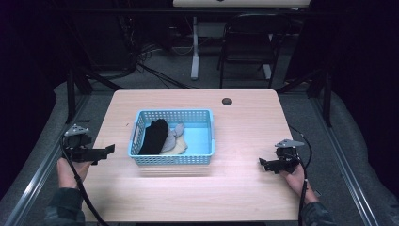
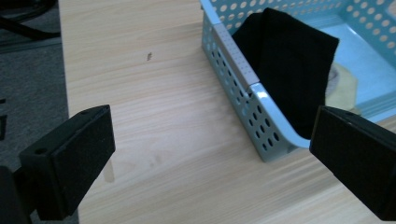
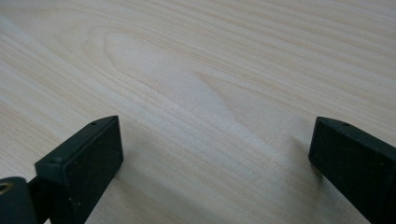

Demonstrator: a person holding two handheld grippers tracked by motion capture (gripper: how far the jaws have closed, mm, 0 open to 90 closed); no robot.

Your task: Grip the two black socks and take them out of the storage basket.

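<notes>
Basket, light blue and perforated, sits mid-table, slightly left of centre. Inside it: black cloth at the left end, grey cloth and a beige piece just beside it, overlapping. Left gripper is held at the near-left table edge, jaws spread wide and holding nothing, pointing toward the basket's left end, apart from it. Right gripper is at near right, well apart from the basket, jaws likewise spread and holding nothing, over bare wooden table.
</notes>
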